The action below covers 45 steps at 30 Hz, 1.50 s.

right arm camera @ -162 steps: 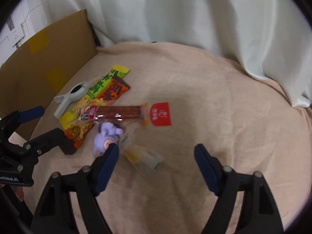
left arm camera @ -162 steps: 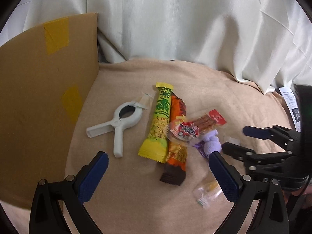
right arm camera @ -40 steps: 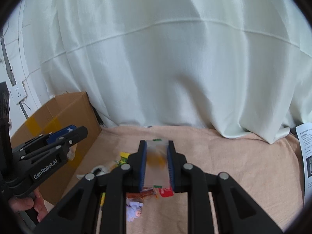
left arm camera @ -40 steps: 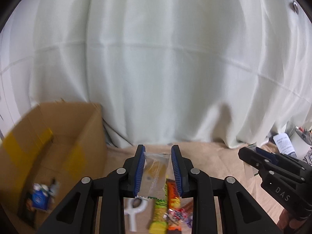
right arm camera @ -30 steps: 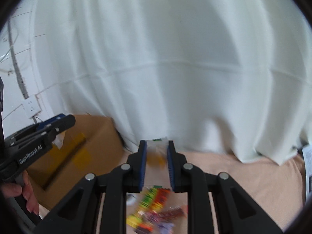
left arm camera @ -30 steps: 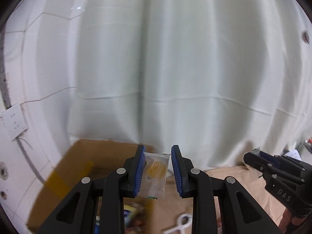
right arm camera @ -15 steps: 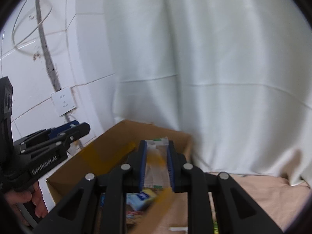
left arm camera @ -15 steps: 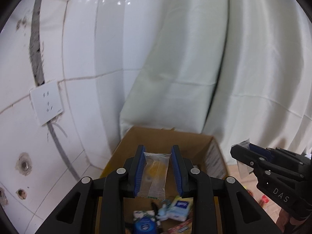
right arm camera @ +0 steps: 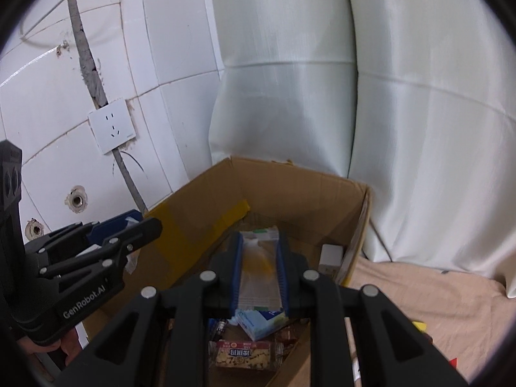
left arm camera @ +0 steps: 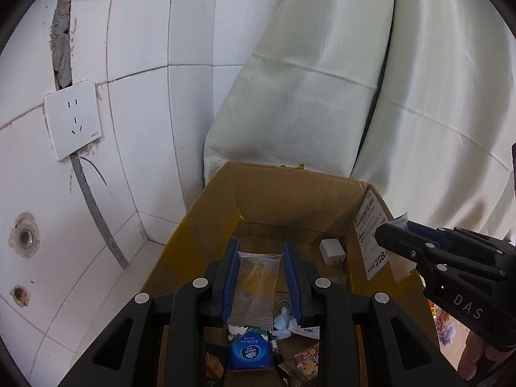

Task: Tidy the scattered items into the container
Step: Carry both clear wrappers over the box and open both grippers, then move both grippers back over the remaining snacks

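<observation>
Left gripper [left arm camera: 260,282] pinching a clear snack packet [left arm camera: 256,285], right gripper [right arm camera: 258,269] clamping another clear packet [right arm camera: 258,271], cardboard box [left arm camera: 287,193] at 12 o'clock below both

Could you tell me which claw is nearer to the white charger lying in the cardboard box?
Probably the right claw. The white charger sits at the box's far right corner; the left claw is nearer the left wall.
</observation>
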Each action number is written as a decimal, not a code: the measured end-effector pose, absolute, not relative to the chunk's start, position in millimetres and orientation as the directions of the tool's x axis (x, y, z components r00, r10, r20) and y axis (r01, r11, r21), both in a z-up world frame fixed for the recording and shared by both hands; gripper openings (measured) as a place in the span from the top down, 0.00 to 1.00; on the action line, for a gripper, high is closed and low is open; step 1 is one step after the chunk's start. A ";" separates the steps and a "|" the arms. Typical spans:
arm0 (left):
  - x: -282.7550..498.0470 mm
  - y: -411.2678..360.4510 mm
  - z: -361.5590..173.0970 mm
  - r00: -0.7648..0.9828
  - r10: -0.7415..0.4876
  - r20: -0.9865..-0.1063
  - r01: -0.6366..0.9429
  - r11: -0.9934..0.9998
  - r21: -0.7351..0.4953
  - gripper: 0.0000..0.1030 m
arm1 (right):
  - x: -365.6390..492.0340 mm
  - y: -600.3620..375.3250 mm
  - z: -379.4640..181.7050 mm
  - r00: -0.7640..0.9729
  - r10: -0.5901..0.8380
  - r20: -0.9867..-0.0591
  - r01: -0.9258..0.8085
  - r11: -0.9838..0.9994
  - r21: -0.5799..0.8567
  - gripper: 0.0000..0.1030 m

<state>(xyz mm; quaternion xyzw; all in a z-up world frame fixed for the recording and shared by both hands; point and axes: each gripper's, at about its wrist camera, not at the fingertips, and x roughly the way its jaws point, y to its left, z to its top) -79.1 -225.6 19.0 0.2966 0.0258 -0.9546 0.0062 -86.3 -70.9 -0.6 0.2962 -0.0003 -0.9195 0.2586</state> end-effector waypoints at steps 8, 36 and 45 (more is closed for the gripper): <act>-85.7 -226.3 16.7 -0.793 -0.028 -0.609 0.062 -0.998 -0.034 0.61 | -86.0 -71.5 0.1 -0.681 -0.483 -0.550 0.480 -0.862 0.161 0.76; -68.4 -197.4 63.2 -0.839 0.043 -0.543 0.017 -0.994 -0.106 0.00 | -67.5 -20.9 33.5 -0.769 -0.449 -0.455 0.410 -0.892 0.187 0.00; -65.1 -121.4 86.7 -0.849 0.105 -0.518 -0.070 -0.994 -0.087 0.00 | -41.4 60.1 68.1 -0.860 -0.312 -0.403 0.283 -0.950 0.133 0.00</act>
